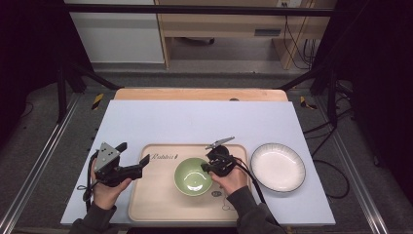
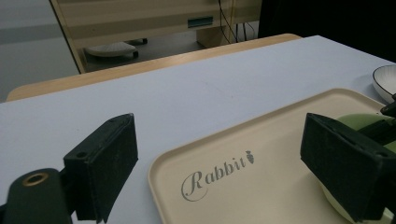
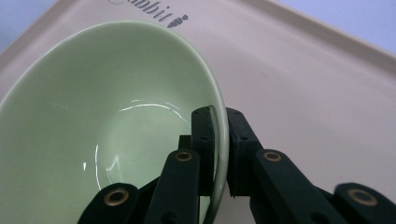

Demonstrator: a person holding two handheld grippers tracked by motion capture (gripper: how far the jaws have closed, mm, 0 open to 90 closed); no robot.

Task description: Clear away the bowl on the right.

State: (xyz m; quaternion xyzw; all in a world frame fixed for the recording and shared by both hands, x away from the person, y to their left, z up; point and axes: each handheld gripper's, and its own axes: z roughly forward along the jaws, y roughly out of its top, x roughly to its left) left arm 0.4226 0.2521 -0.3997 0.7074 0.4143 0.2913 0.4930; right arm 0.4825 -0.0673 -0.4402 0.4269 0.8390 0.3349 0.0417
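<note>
Right gripper (image 3: 220, 140) pinches the rim of the pale green glazed ceramic bowl (image 3: 93, 130), one jaw inside and one outside.
Sitting on the beige rectangular plastic tray (image 1: 151, 195), the bowl looks rigid, slick and breakable; a rim hold suits it, taken deep, and lifting may tilt it. Left gripper (image 2: 224, 158) hangs wide open and empty over the tray's edge.

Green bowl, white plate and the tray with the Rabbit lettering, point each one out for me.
green bowl (image 1: 193, 176): high view, on the inside bottom of the bowl.
white plate (image 1: 277, 166): high view, on its flat white centre.
tray (image 2: 261, 186): left gripper view, on its bare floor right of the lettering.
</note>
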